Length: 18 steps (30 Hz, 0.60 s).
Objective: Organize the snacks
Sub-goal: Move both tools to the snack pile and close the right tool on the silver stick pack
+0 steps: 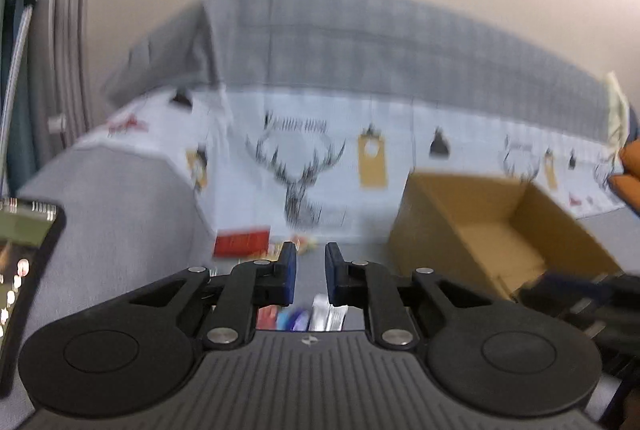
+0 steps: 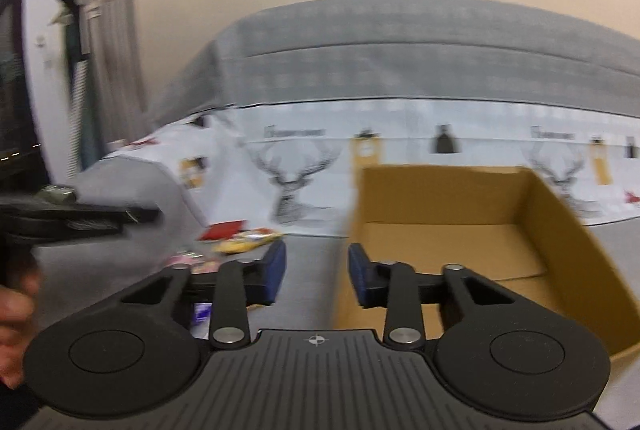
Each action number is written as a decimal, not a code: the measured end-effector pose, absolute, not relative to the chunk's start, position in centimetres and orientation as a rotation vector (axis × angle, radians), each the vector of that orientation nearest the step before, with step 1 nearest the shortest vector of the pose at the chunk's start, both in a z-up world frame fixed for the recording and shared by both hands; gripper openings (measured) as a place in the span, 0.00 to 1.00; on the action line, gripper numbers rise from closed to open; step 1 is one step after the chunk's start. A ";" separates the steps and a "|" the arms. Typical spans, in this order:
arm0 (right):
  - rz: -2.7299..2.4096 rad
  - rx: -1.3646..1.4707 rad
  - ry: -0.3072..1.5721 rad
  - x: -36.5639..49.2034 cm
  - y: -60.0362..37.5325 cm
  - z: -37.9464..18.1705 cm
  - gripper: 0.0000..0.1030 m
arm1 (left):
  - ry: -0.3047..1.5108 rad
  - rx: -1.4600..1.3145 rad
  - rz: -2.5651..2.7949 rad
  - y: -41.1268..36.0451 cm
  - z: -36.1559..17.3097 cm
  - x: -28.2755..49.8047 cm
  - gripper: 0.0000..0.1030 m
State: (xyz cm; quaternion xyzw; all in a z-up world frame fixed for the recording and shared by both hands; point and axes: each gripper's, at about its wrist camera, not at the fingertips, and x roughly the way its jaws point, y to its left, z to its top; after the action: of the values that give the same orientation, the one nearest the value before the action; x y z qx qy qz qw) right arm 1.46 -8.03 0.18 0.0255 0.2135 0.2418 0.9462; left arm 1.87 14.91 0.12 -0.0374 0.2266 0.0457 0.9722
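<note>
Snack packets lie on a grey seat: a red packet [image 1: 240, 241] ahead of my left gripper [image 1: 310, 262], and several colourful packets [image 1: 304, 318] under its fingers. The left gripper's blue pads stand a narrow gap apart with nothing between them. An open cardboard box [image 1: 472, 198] sits to the right. In the right wrist view, my right gripper [image 2: 316, 266] is open and holds nothing, between a yellow packet [image 2: 248, 242] on the left and the box [image 2: 440, 194] on the right. The box floor that shows is bare. Both views are blurred.
A deer-print cloth [image 1: 304, 158] hangs down the grey sofa back behind the snacks. A padded armrest [image 1: 112, 198] rises on the left. A phone screen [image 1: 24, 270] shows at the left edge. In the right wrist view the left gripper [image 2: 148, 216] and a hand [image 2: 12, 310] are at left.
</note>
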 end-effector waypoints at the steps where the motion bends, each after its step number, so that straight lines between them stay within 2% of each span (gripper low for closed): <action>1: 0.510 0.041 0.442 1.6 -7.1 -0.2 0.34 | 0.458 -0.079 0.096 14.9 0.0 2.0 0.16; 11: 0.598 0.025 0.619 4.7 -0.7 -3.2 0.34 | 0.458 -0.374 0.258 21.7 -0.2 3.0 0.16; 18: 0.594 -0.004 0.713 7.4 3.5 -6.7 0.36 | 0.544 -0.367 0.317 23.3 -1.1 5.0 0.16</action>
State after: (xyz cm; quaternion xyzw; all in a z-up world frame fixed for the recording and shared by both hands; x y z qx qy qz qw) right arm 7.39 3.45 -6.68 -0.0018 0.3439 0.2865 0.8942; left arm 4.98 23.34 -1.14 -0.1793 0.2663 0.1552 0.9343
